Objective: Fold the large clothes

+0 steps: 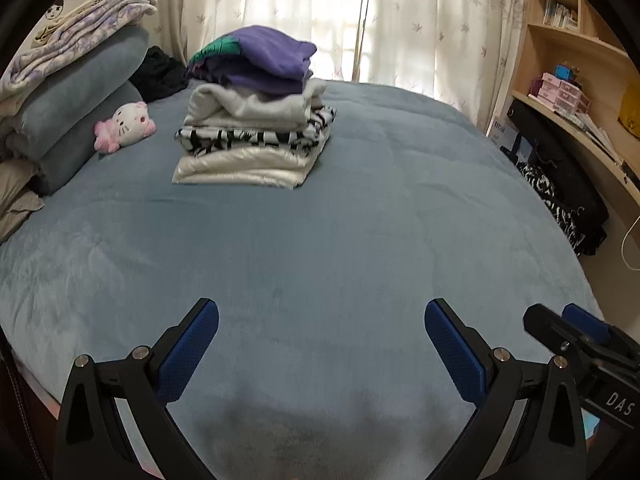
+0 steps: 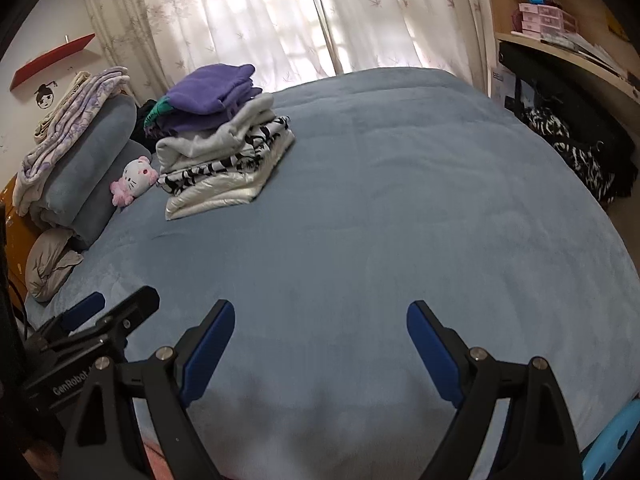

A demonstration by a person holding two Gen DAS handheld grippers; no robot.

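At the far left of the bed (image 1: 360,208), rolled blue bedding (image 1: 80,92) with a pale flowered blanket (image 1: 76,36) on top lay against the wall. Just beside it, on the cover, sat a small white and pink plush toy (image 1: 126,124).

A little more to the right, still on the far left part of the bed, stood the pile of folded clothes (image 1: 256,120). It had a shiny white garment at the bottom, then a black-and-white one, a light grey one, and a purple one (image 1: 264,60) on the top. These pieces looked finished, so I judge that a good part of the folding was already done.

The near and middle part of the bed was bare blue cover, with no garment spread on it. The left gripper (image 1: 320,344) hung over this near part with its jaws wide apart and nothing between them. Just to its right, the right gripper (image 2: 320,344) was the same: fully spread and empty.

Far to the right, beside the bed and under the shelves (image 1: 568,52), some dark and black-and-white clothes (image 1: 560,200) hung or lay in a heap. Possibly these were the pieces left to fold, but I cannot tell for sure. No new garment was taken yet.
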